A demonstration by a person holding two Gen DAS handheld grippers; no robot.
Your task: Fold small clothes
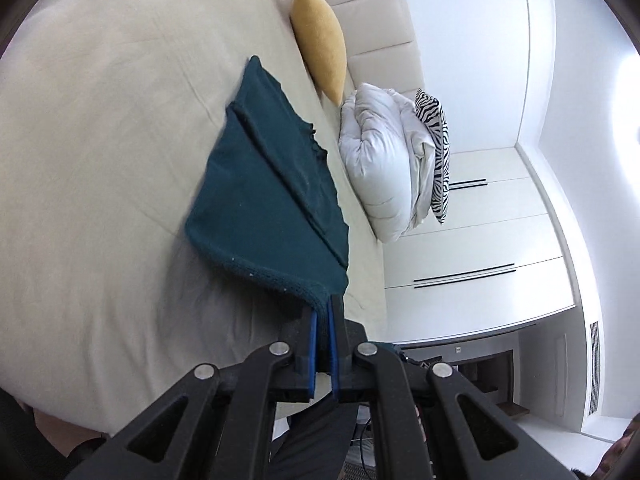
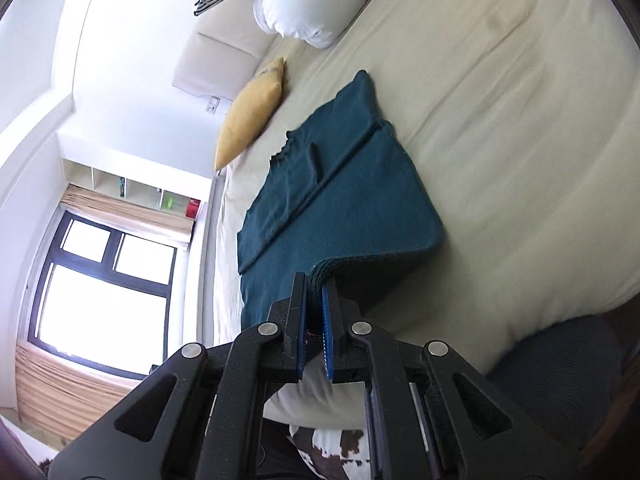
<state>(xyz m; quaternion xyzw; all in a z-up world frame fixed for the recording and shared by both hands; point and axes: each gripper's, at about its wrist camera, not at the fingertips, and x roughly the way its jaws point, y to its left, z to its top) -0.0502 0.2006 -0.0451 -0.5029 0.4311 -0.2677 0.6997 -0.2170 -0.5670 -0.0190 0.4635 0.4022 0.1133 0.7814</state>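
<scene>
A dark teal knit garment (image 1: 264,184) lies on the cream bed, its side flaps folded in so a seam runs down its middle. My left gripper (image 1: 323,307) is shut on its near hem corner and holds that corner lifted off the sheet. In the right wrist view the same garment (image 2: 340,188) stretches away from me. My right gripper (image 2: 316,286) is shut on the other near hem corner, which curls up off the bed. The far end of the garment rests flat on the sheet.
A yellow cushion (image 1: 320,44) and a folded white duvet (image 1: 380,160) with a zebra-print pillow (image 1: 438,152) lie by the headboard. The cream bed sheet (image 1: 100,140) spreads around the garment. White wardrobes (image 1: 480,240), a window (image 2: 104,280) and a dark chair (image 2: 560,372) stand beside the bed.
</scene>
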